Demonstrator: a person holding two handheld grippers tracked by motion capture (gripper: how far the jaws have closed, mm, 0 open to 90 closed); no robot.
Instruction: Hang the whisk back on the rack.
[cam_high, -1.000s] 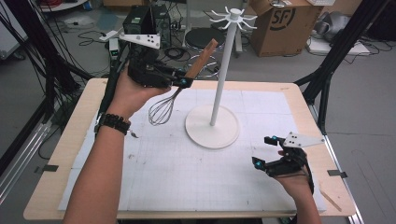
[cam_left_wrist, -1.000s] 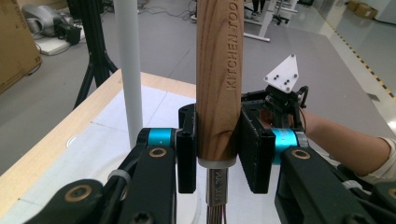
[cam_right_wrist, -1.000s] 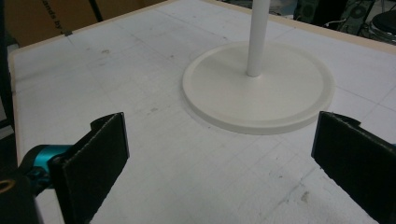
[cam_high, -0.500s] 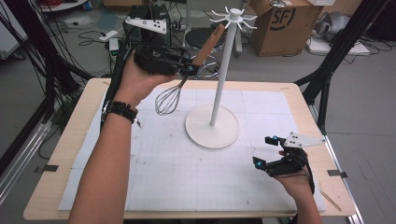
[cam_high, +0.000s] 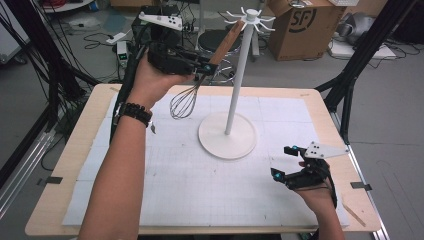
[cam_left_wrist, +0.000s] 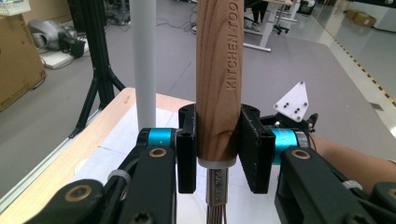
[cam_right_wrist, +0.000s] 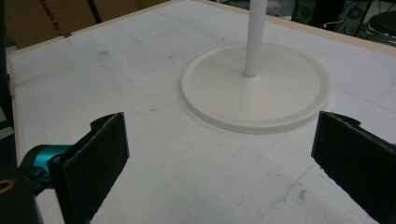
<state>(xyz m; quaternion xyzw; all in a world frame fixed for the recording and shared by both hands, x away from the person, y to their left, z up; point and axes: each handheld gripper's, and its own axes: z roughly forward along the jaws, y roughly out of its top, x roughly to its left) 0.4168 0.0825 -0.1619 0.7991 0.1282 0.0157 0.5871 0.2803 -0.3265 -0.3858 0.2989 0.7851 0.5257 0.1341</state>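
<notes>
Lifted higher toward twelve o'clock since a second ago, the left gripper (cam_high: 202, 67) clamps the whisk (cam_high: 200, 82) by its wooden handle, wires hanging above the mat just beside the white stand (cam_high: 235, 90). At four o'clock the right gripper (cam_high: 287, 165) rests near the table (cam_high: 320, 107) edge, jaws wide and empty, open mat (cam_high: 175, 175) stretching toward the stand's base.

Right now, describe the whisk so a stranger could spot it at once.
Find the white stand on the table. Just left of its pole, the left gripper holds the whisk up in the air. It alone has a wooden handle, stamped KITCHEN TOO, and a wire loop head hanging down.
</notes>
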